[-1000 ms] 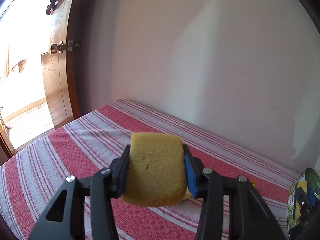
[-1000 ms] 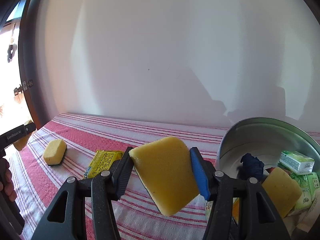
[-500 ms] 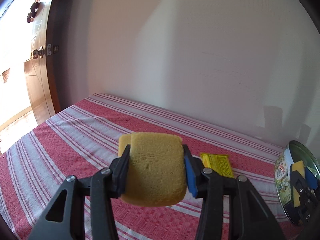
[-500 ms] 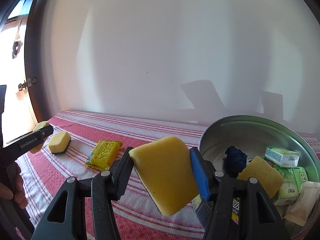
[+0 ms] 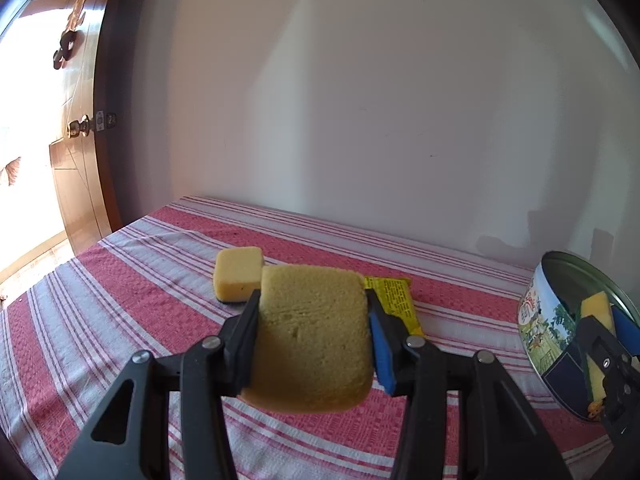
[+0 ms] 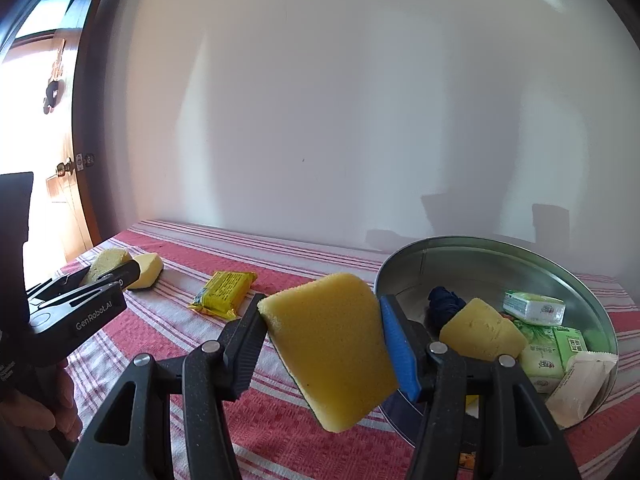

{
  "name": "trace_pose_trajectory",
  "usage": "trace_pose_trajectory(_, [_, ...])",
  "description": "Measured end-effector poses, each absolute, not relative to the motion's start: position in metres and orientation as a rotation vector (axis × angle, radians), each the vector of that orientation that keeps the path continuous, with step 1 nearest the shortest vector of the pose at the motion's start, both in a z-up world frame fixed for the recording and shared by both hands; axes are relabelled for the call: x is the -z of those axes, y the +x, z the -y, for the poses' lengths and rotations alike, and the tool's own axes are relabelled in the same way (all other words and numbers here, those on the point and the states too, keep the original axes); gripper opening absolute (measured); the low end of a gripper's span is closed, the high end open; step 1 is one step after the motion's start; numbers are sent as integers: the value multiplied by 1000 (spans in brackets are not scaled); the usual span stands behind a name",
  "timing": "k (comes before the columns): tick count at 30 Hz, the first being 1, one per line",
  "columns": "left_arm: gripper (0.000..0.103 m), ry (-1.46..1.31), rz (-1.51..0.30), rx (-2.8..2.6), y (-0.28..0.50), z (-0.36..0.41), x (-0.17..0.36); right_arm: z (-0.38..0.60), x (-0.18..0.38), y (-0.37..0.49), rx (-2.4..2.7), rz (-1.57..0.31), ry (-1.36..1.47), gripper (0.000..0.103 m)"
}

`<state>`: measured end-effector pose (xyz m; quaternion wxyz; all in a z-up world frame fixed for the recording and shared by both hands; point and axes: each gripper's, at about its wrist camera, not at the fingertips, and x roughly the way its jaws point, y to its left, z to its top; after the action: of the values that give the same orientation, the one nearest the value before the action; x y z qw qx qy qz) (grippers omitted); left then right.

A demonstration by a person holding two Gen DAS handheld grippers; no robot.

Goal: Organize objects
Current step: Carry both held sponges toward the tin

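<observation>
Striped cloth [image 5: 120,312] lies bare w/ open passage along the left side and the front. Mid-cloth obstacles: a loose sponge [image 5: 238,274] and yellow packet [image 6: 224,292] near each other, bare cloth btwn them. Right side blocked by the round tin [image 6: 500,252] — interior crowded w/ sponge [image 6: 480,334], dark cloth [image 6: 444,306], green packs [image 6: 534,306]; only its rear-left floor is free. Wall [image 5: 400,100] closes off the back.
</observation>
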<state>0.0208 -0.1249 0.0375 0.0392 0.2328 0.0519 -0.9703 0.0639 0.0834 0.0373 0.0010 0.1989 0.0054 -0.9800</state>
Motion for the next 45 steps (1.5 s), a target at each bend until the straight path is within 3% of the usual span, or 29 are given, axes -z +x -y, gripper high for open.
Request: trace_pose_trajectory(45, [47, 671, -36, 3230, 62, -5, -65, -190, -50, 117, 3336, 75, 471, 59])
